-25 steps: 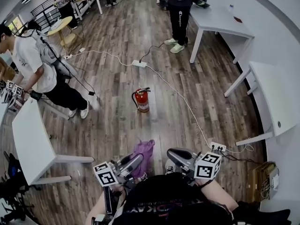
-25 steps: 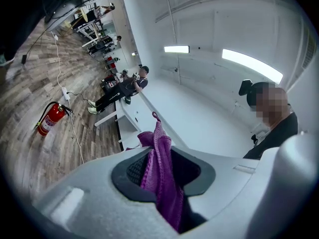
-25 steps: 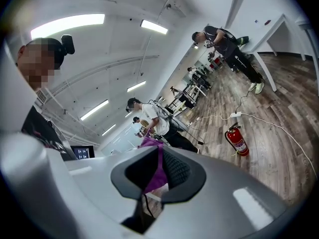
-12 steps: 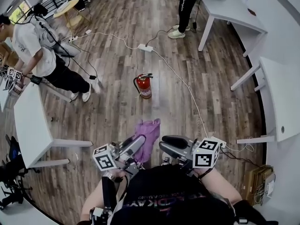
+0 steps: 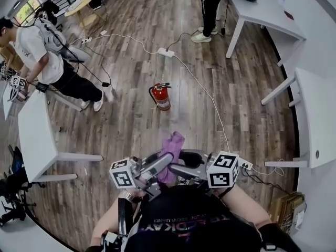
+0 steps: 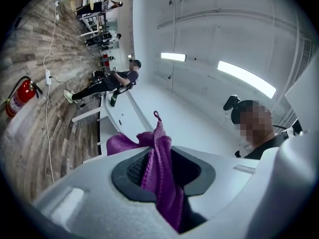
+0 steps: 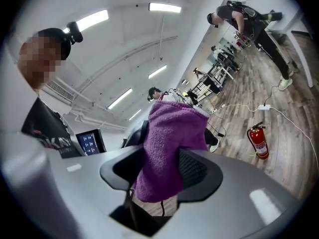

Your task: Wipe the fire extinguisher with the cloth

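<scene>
Fire extinguisher [image 5: 161, 96]: red, upright on the wooden floor [image 5: 131, 125], well ahead of both grippers, untouched. A white cable [image 5: 210, 101] runs past just beside it on the right to a power strip [image 5: 166, 52] further off.

Cloth [image 5: 172, 143]: purple, bunched, held up in the air between the two grippers, near the person's chest, well apart from the extinguisher.

Left gripper [image 5: 164, 161]: jaws closed on a fold of the cloth; its pads pinch the fabric, which rises above them.

Right gripper [image 5: 181, 164]: jaws have just been opening and stand wide. The cloth hangs between them, with a gap beside the pads.

Surroundings: white tables [image 5: 37, 135] left and right; a person in a white shirt [image 5: 34, 54] stands at the left table.
</scene>
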